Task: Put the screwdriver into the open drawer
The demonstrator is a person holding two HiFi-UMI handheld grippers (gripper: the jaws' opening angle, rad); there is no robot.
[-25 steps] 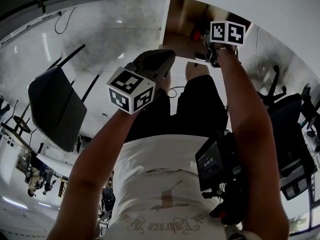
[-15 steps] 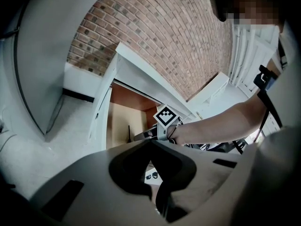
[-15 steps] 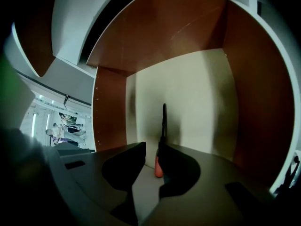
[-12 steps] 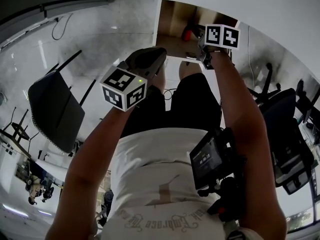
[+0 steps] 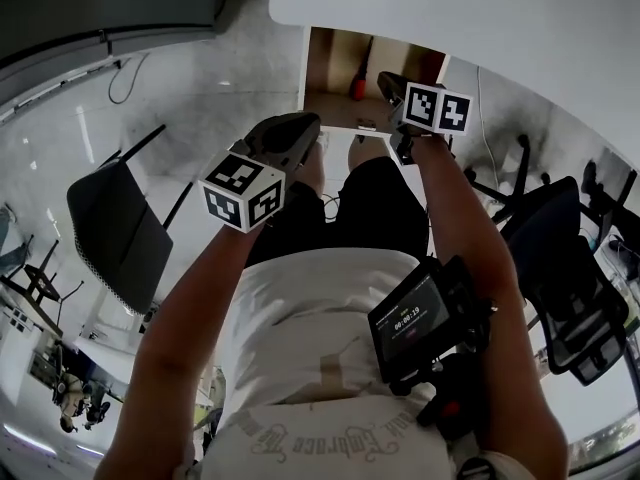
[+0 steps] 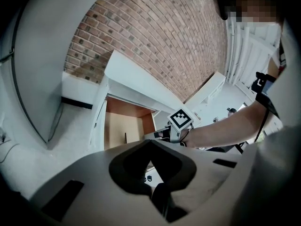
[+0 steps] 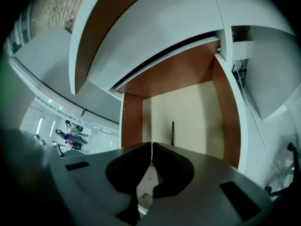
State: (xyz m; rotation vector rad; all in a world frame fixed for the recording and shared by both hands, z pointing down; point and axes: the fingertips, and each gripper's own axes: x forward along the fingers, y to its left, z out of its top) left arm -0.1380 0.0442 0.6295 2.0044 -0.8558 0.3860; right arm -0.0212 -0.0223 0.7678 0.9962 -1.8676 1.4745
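Both grippers have risen since the earlier frame. The white bench [image 5: 450,8] carries the open drawer [image 5: 322,68]. The right gripper [image 7: 151,147] has fingers just clenched together, empty. The left gripper [image 6: 149,145] has fingers clenched, empty. The screwdriver [image 5: 359,86], apparently red-handled, rests inside the drawer.

Head cam's looking steeply down from overhead. Both gripper views are peering out along their own jaws, and all three are catching the open drawer [image 5: 335,68] out beyond the jaws.
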